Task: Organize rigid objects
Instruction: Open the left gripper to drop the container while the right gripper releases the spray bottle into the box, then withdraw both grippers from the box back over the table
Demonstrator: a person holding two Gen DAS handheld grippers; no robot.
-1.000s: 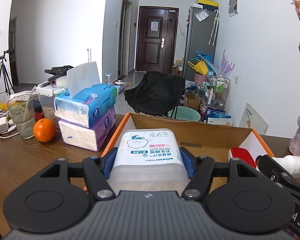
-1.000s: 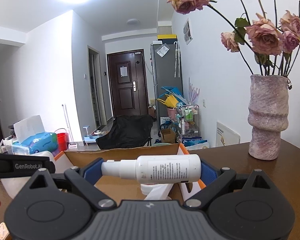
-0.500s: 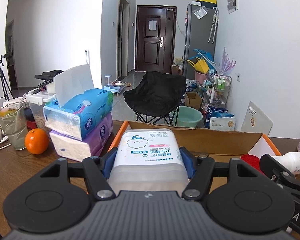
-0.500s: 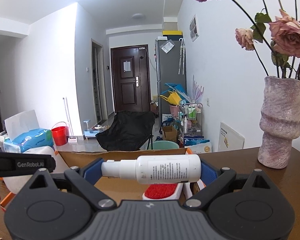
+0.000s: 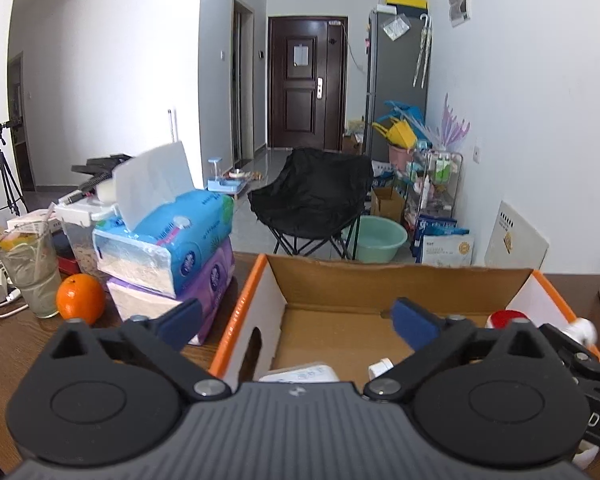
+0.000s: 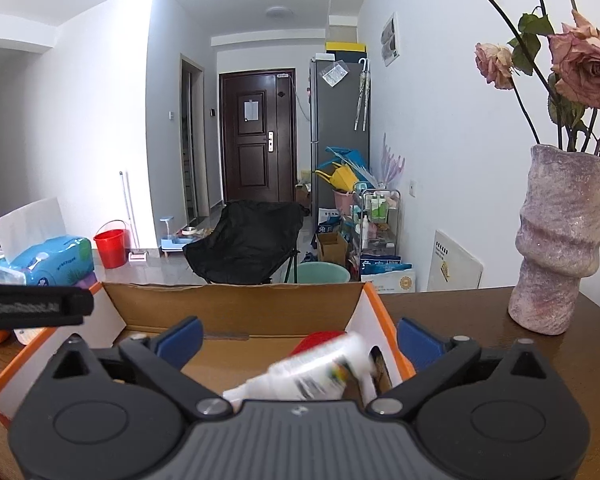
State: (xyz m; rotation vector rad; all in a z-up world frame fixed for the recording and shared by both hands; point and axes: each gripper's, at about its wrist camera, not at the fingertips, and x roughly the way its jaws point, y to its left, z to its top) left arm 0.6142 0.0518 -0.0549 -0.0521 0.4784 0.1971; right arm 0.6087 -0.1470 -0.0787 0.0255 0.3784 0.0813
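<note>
A cardboard box (image 5: 400,280) with an orange rim (image 6: 236,300) stands open on the wooden table. My left gripper (image 5: 300,320) hovers over its left half, its jaws opening wide with nothing between them. The white cotton bud box (image 5: 300,372) lies below it on the box floor. My right gripper (image 6: 300,340) is over the right half, jaws also opening. The white spray bottle (image 6: 312,368) is blurred and tilted, dropping free below the pads. A red-topped item (image 6: 320,340) lies in the box's right corner (image 5: 504,318).
Two stacked tissue packs (image 5: 168,256), an orange (image 5: 80,298) and a glass (image 5: 34,276) sit left of the box. A pink vase (image 6: 556,240) of dried roses stands at the right. A black folding chair (image 5: 312,196) is beyond the table.
Both grippers opened. The cotton bud box left the left pads and now lies in the box. The spray bottle left the right pads and is falling.
</note>
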